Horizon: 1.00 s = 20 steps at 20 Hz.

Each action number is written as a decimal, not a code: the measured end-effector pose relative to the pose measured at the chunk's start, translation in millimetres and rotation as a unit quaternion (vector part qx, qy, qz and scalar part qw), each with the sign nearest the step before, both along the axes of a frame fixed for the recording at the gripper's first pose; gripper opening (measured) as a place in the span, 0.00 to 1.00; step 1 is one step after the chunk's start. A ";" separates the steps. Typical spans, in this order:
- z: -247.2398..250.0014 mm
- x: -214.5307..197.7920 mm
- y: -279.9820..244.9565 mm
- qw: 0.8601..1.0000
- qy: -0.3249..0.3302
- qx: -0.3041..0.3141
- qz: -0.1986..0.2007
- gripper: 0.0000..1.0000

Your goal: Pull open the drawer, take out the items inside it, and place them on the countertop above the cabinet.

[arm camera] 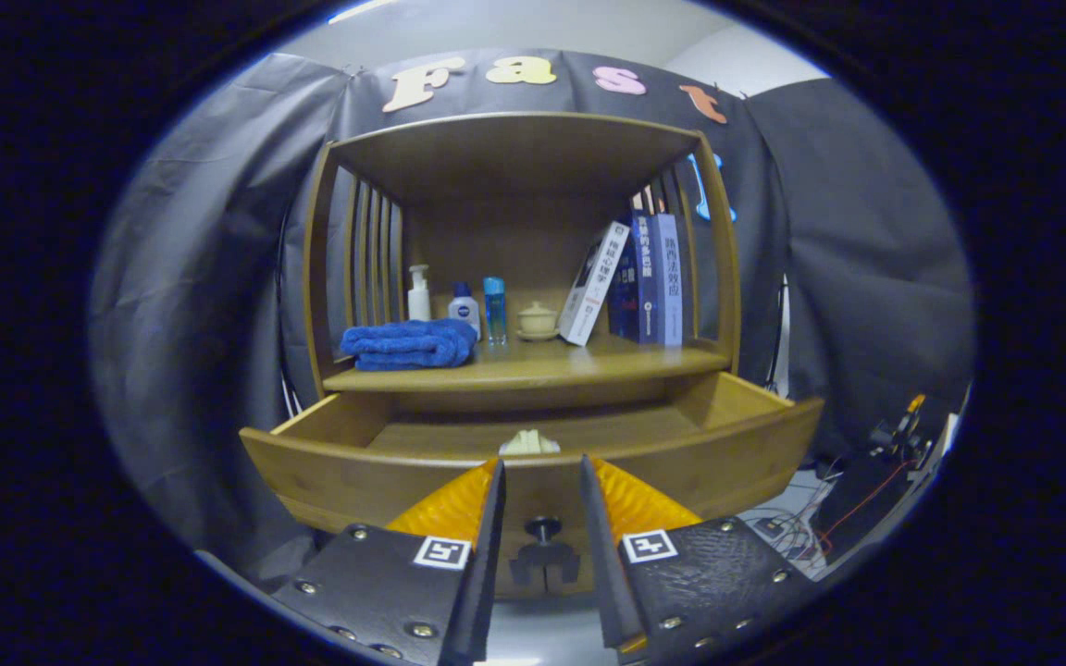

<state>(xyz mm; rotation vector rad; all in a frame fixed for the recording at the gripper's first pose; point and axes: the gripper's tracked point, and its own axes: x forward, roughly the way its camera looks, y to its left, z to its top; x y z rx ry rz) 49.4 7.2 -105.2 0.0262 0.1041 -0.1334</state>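
Hovering in front of the pulled-out wooden drawer [533, 462], the claw [540, 481] stands released, its two fingers parted with nothing between them but the small dark knob [543, 529] on the drawer front, which they do not touch. The task's thing, a small pale cream object [530, 443], lies on the drawer floor just behind the front panel, straight ahead of the fingers and a little above their tips. I judge the next move must go up over the panel, then down. The wooden surface [588, 363] above already carries a folded blue towel [410, 344].
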 end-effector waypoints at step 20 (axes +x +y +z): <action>-66.6 133.0 17.9 0.964 0.260 0.046 0.033 0.46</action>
